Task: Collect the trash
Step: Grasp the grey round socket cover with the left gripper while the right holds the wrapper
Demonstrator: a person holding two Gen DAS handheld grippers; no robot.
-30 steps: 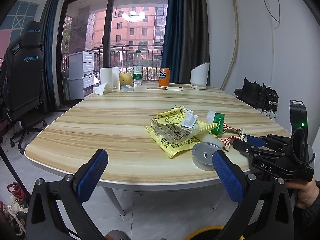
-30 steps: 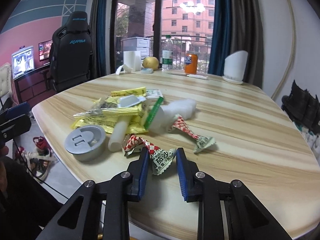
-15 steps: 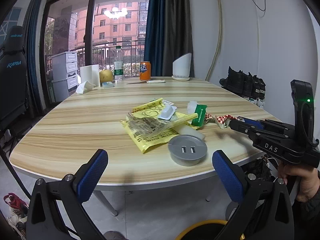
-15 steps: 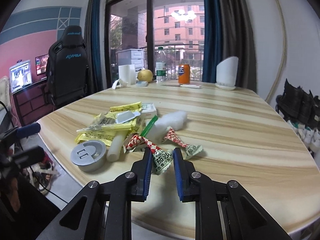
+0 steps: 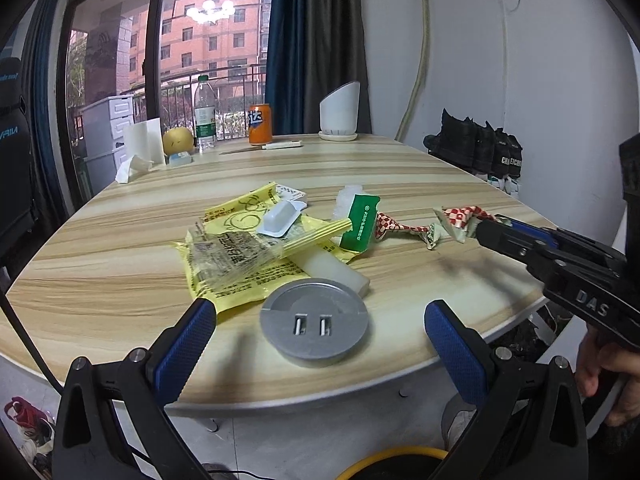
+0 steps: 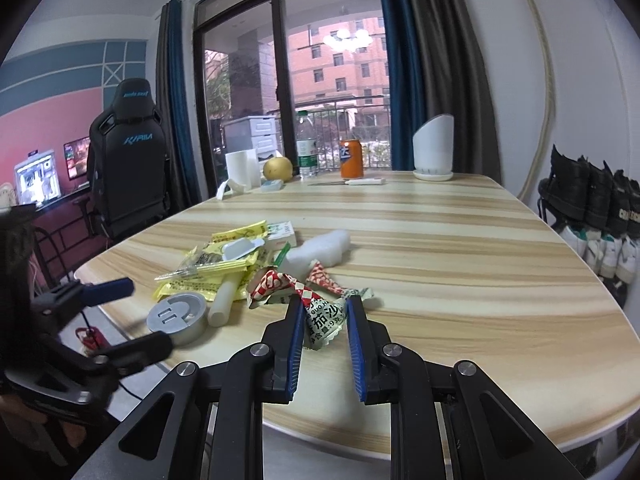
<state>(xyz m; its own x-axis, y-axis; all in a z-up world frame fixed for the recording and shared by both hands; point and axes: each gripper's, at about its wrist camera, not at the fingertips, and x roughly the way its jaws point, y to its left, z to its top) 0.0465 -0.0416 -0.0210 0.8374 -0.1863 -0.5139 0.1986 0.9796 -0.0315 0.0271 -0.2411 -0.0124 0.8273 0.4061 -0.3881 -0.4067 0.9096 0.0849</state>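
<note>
A heap of trash lies near the table's front edge: yellow wrappers (image 5: 240, 248), a green sachet (image 5: 360, 220), a white plastic cup lid (image 5: 280, 218) and a red-and-white checked wrapper (image 5: 400, 229). My right gripper (image 6: 325, 320) is shut on another checked wrapper (image 6: 322, 322) by its green-printed end. In the left wrist view that wrapper (image 5: 456, 218) hangs just above the tabletop from the right gripper (image 5: 486, 227). My left gripper (image 5: 320, 340) stands wide open at the table edge, in front of a round grey socket cover (image 5: 314, 322), with nothing between its fingers.
A yellow-rimmed bin (image 5: 392, 456) sits on the floor below the table edge. At the far end stand an orange can (image 5: 260, 118), a water bottle (image 5: 204, 112), a white holder (image 5: 340, 110) and tissue (image 5: 132, 166). Shoes (image 5: 480, 148) line the right wall.
My right gripper's jaws closed onto the checked wrapper and raised it off the table. The left gripper came nearer to the table edge and the socket cover.
</note>
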